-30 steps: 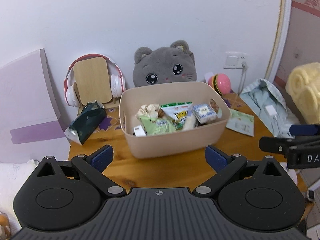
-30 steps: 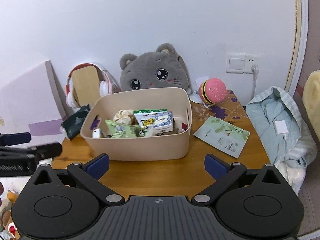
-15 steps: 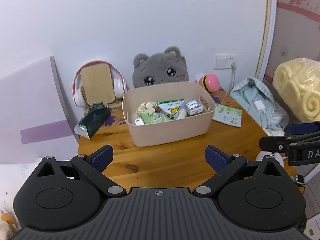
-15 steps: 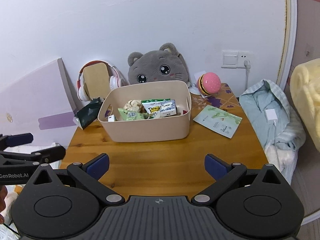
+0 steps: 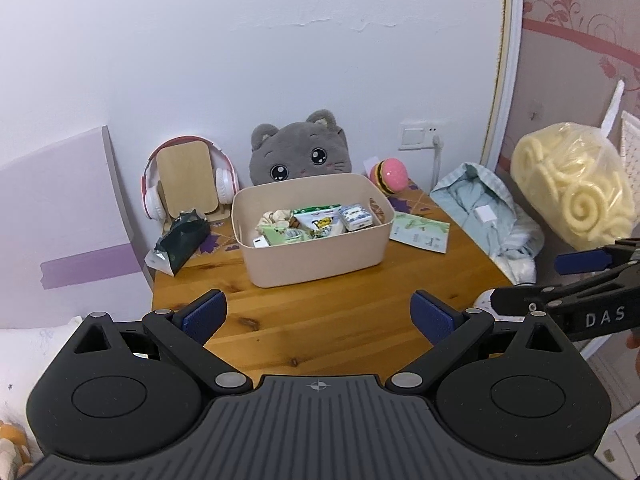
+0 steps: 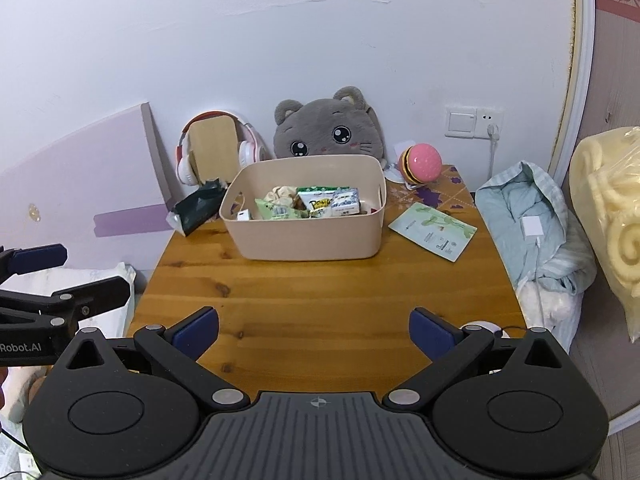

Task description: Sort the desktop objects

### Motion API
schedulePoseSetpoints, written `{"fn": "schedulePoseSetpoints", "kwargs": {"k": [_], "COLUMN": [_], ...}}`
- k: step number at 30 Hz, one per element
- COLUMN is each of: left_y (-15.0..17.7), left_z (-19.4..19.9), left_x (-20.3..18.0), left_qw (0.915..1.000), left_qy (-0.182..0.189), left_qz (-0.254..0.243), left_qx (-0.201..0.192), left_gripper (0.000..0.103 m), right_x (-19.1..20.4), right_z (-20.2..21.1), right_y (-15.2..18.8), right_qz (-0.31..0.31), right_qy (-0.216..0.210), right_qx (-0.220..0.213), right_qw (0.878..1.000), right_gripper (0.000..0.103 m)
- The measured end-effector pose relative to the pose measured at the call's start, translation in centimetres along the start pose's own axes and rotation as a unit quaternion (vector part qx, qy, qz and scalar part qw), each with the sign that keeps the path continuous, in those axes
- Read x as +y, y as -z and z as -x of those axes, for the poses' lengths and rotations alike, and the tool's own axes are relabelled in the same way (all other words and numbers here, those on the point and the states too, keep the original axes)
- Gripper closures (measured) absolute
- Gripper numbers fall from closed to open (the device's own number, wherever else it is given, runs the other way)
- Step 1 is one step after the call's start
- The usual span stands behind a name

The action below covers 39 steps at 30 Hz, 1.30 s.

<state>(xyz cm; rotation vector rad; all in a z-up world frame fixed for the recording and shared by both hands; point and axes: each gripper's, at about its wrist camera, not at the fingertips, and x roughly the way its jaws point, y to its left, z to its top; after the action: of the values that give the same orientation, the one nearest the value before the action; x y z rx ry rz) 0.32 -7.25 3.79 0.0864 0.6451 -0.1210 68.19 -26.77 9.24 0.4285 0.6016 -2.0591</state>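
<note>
Sorting looks nearly finished, judging by the layout: the beige bin (image 6: pixel 304 216) at the back middle of the wooden worktop (image 6: pixel 320 320) already holds snack packets (image 6: pixel 320 202) and small boxes. Left outside it are a green sheet-mask sachet (image 6: pixel 434 230) just right of the bin, a dark foil pouch (image 6: pixel 196 208) at its left, and a burger-shaped toy (image 6: pixel 422 162) behind. Both the left gripper (image 5: pixel 318 316) and the right gripper (image 6: pixel 314 330) hang over the near edge, jaws wide and holding nothing. A grey cat plush (image 6: pixel 328 128) and pink headphones (image 6: pixel 220 148) lean on the white wall; crumpled pale-blue clothing (image 6: pixel 532 224) lies at the right.
</note>
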Motion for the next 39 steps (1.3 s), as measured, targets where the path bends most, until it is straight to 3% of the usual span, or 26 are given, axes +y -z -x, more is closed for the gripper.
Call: {"fn": "schedulePoseSetpoints", "kwargs": {"k": [18, 39], "left_y": [2.2, 2.1], "left_z": [4.9, 5.0], "left_x": [-0.1, 1.0], "left_qw": [0.9995, 0.9995], "left_qy": [0.024, -0.008], "left_qz": [0.004, 0.024], "left_qx": [0.018, 0.016], "left_gripper": [0.003, 0.003], "right_x": [1.7, 2.2], "right_z": [5.0, 4.9], "right_y": [2.0, 2.0], "right_qz": [0.042, 0.050], "right_qy": [0.020, 0.027], "right_qx": [-0.010, -0.003], "right_qw": [0.999, 0.998], "right_gripper": [0.000, 0.000]}}
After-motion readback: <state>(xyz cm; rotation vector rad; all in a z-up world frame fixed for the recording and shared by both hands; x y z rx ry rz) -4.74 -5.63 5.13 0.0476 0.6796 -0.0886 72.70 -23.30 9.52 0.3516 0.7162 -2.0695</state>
